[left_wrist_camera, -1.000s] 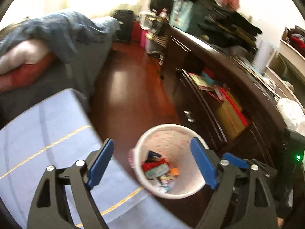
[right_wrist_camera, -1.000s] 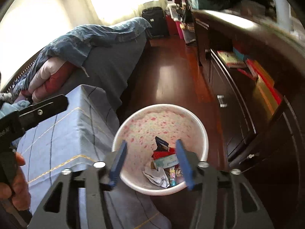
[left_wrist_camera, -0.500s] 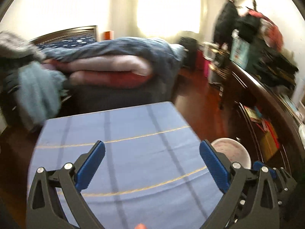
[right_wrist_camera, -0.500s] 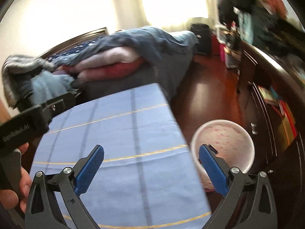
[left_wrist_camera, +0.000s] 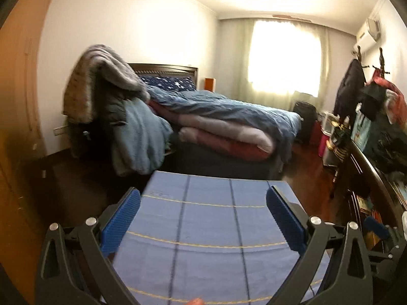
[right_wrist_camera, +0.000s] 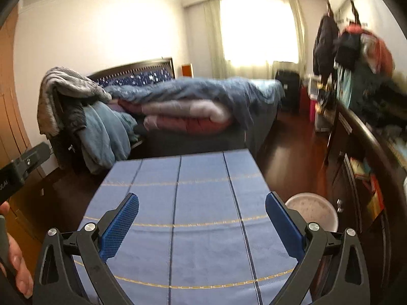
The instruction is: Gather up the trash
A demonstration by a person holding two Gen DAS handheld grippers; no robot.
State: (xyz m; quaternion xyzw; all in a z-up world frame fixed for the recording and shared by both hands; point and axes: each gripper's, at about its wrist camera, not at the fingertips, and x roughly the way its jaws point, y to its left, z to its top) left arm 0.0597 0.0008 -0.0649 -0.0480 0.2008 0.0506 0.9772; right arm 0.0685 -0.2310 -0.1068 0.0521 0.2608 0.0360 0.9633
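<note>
My left gripper (left_wrist_camera: 203, 214) is open and empty above the table with the blue checked cloth (left_wrist_camera: 208, 223). My right gripper (right_wrist_camera: 202, 218) is open and empty over the same cloth (right_wrist_camera: 193, 203). The white speckled trash bin (right_wrist_camera: 311, 209) stands on the floor at the table's right side, seen only in the right wrist view; its contents are hidden from this angle. No trash shows on the cloth. The body of the left gripper (right_wrist_camera: 23, 164) shows at the left edge of the right wrist view.
A bed with a blue duvet (left_wrist_camera: 229, 111) and folded quilts (right_wrist_camera: 183, 117) lies beyond the table. A chair draped with clothes (left_wrist_camera: 109, 106) stands to the left. A dark dresser (right_wrist_camera: 361, 157) with clutter runs along the right wall. A strip of wooden floor (right_wrist_camera: 287, 160) separates the bed and the dresser.
Both grippers have swung up and left, away from the trash bin, and now face across the table toward the bed. The right jaws have opened wider. The bin has left the left view.
</note>
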